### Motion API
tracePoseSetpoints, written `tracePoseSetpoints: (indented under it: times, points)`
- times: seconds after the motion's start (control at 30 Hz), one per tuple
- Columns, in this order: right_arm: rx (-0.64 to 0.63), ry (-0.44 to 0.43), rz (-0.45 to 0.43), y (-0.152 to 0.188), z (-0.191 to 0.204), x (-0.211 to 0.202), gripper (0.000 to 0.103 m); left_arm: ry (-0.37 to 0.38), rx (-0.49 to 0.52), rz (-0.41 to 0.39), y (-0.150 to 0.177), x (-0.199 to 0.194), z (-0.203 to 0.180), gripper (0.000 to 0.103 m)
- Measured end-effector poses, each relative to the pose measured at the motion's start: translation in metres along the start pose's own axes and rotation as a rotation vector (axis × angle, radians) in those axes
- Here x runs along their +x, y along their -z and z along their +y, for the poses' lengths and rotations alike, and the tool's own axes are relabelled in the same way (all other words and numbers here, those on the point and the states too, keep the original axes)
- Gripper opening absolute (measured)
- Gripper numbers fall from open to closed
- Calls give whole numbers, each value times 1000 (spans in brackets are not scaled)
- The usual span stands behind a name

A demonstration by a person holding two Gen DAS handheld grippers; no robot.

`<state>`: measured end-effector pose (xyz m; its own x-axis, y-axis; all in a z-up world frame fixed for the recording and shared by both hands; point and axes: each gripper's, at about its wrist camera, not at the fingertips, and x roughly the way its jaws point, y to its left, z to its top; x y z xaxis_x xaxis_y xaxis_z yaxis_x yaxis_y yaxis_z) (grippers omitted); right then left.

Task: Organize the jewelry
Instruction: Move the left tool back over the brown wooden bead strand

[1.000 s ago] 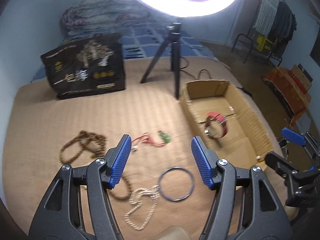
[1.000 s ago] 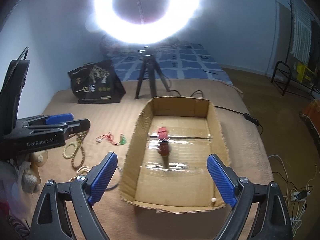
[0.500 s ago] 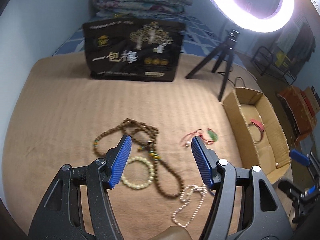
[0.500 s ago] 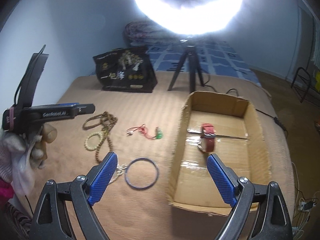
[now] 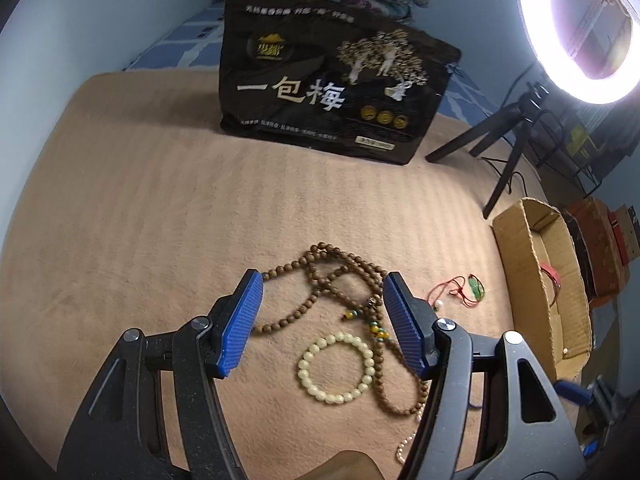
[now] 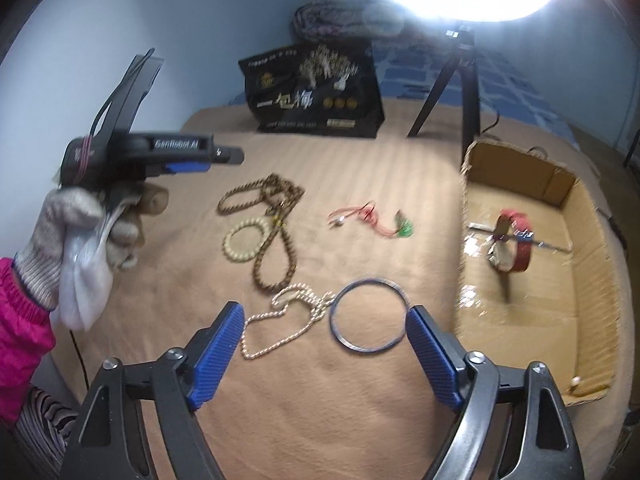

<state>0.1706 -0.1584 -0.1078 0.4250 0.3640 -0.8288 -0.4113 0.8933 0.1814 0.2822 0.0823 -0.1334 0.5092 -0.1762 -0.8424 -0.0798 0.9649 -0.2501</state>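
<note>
Left wrist view looks down over the left gripper, its blue jaws wide apart with nothing between them, hanging above the brown bead necklace. That necklace lies in tangled loops, its long axis running from the far left toward the near right, and one loop passes just beside the cream bead bracelet, a closed ring lying flat (pale, round, evenly sized beads). To the right sits a red cord with a green pendant, the cord end toward the gripper and the pendant toward the cardboard box.

Right wrist view shows the right gripper, jaws likewise spread and holding nothing, poised over a thin dark bangle lying flat and a pearl chain whose loose loop touches the bangle's left rim. The box stands to the right, its long axis running away from the camera, and inside it a red band stands on edge.

Everything rests on a bed covered by a tan ribbed blanket. At the far edge stand a black printed bag and the tripod of a glowing ring light, with folded bedding and a pale blue wall behind.
</note>
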Motion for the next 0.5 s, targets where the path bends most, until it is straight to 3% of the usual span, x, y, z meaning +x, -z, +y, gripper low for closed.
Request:
tracePoseSetpoints:
  times: [0.23, 0.5]
  points:
    - [28, -32, 78, 11, 3, 21, 72, 26, -41, 35, -8, 20, 12, 64]
    - [38, -52, 139, 18, 7, 39, 66, 75, -128, 78, -14, 43, 32, 64]
